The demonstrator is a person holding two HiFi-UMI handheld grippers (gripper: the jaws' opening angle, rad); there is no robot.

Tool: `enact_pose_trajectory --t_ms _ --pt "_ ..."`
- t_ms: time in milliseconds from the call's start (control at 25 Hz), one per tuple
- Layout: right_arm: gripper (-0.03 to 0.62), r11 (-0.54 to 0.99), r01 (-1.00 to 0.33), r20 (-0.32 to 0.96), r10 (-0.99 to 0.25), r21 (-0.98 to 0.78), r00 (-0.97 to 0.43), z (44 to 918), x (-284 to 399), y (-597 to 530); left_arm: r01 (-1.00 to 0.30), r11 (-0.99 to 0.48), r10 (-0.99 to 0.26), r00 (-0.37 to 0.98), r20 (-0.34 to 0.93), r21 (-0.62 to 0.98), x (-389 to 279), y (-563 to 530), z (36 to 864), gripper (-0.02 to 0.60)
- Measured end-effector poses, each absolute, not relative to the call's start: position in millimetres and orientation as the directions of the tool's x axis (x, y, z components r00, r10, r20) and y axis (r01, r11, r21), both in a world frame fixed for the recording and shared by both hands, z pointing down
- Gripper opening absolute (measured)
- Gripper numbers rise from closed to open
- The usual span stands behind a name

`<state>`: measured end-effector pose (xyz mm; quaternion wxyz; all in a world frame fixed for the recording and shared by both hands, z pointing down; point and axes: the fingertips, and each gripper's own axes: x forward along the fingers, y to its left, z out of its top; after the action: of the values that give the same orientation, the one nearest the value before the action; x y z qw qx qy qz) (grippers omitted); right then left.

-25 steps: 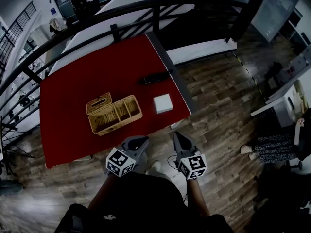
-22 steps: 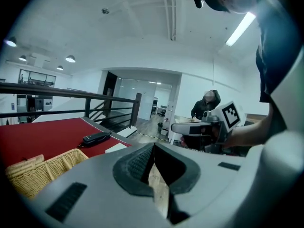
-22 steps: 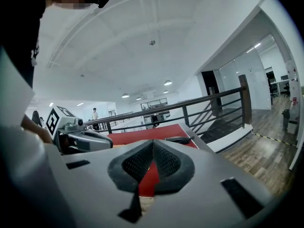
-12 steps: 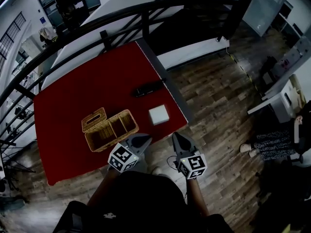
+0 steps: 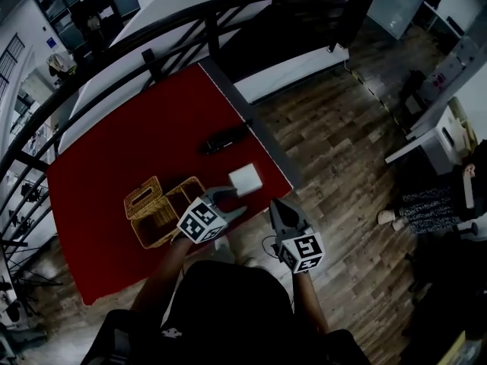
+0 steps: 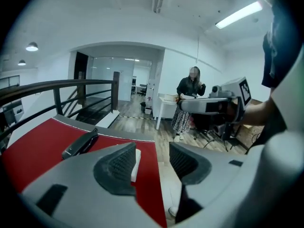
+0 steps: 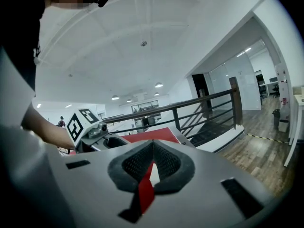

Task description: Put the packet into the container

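The white square packet lies flat near the front right corner of the red table. To its left stands the wicker basket, with open compartments. My left gripper hovers between basket and packet, just short of the packet. Its jaws are opening and hold nothing. In the left gripper view the packet peeks out behind the left jaw of this gripper. My right gripper hangs off the table's front edge, over the floor. It is shut and empty.
A black elongated device lies behind the packet by the table's right edge. A dark railing runs behind the table. Wood floor lies to the right. A person stands beyond a white desk in the left gripper view.
My left gripper has moved forward over the table's front edge toward the packet, and its jaws have parted from shut. The right gripper has stayed about where it was.
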<state>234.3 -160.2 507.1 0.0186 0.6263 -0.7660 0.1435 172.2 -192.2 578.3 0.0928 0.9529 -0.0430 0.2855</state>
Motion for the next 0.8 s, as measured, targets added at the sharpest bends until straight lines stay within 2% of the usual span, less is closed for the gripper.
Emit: enact_pose_trajectory --t_ms 120,200,280,560,800 --pt "0.021 0.15 -0.969 0.218 -0.957 -0.197 -0.192 509.7 238.1 -157.2 -0.095 -0.988 0.001 0.795 0.607 0.126 179.8 -204.1 597.6 0.276" --pt "0.021 0.132 -0.971 0.226 -0.958 -0.198 -0.176 511.8 242.0 -154.5 -0.056 -0.992 0.033 0.761 0.648 0.117 185.7 -209.5 611.5 0.37" --pt "0.021 0.115 -0.973 0.234 -0.959 -0.199 -0.161 514.4 245.4 -152.3 -0.021 -0.994 0.058 0.718 0.694 0.105 188.7 -216.2 626.8 0.405" --pt "0.021 0.072 -0.976 0.262 -0.957 -0.207 -0.126 525.5 246.9 -151.0 0.078 -0.996 0.083 0.593 0.801 0.046 196.9 -246.1 667.9 0.446" --pt "0.021 0.049 -0.977 0.273 -0.956 -0.209 -0.107 531.8 246.2 -155.7 0.146 -0.989 0.097 0.517 0.851 0.024 211.3 -257.0 698.4 0.448"
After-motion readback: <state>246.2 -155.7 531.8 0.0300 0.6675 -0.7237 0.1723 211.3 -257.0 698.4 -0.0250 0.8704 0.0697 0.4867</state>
